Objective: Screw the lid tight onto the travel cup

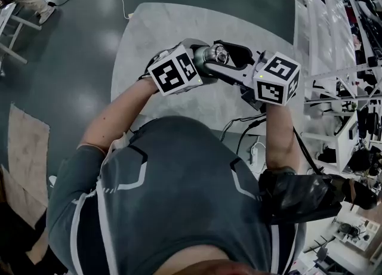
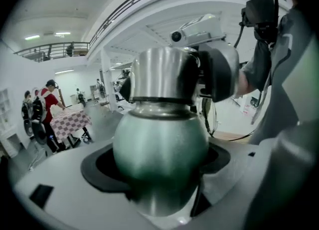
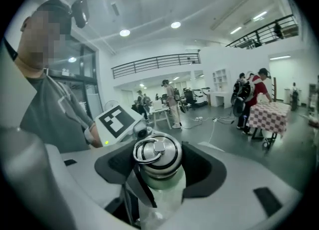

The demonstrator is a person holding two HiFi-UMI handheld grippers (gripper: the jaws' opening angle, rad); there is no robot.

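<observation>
The travel cup (image 1: 215, 58) is held in the air over the grey table (image 1: 155, 29), between my two grippers. My left gripper (image 1: 202, 65) is shut on its rounded green body (image 2: 159, 144), which fills the left gripper view. My right gripper (image 1: 234, 64) is shut on the steel lid (image 3: 157, 156), whose ring handle faces that camera. Beyond the body, the steel lid end (image 2: 162, 74) and the right gripper (image 2: 219, 69) show. The left gripper's marker cube (image 3: 117, 120) sits just behind the lid.
Black cables (image 1: 245, 130) lie by the table's near right edge. White shelving (image 1: 340, 59) stands to the right. Several people stand around a checked table (image 3: 269, 114) in the hall behind.
</observation>
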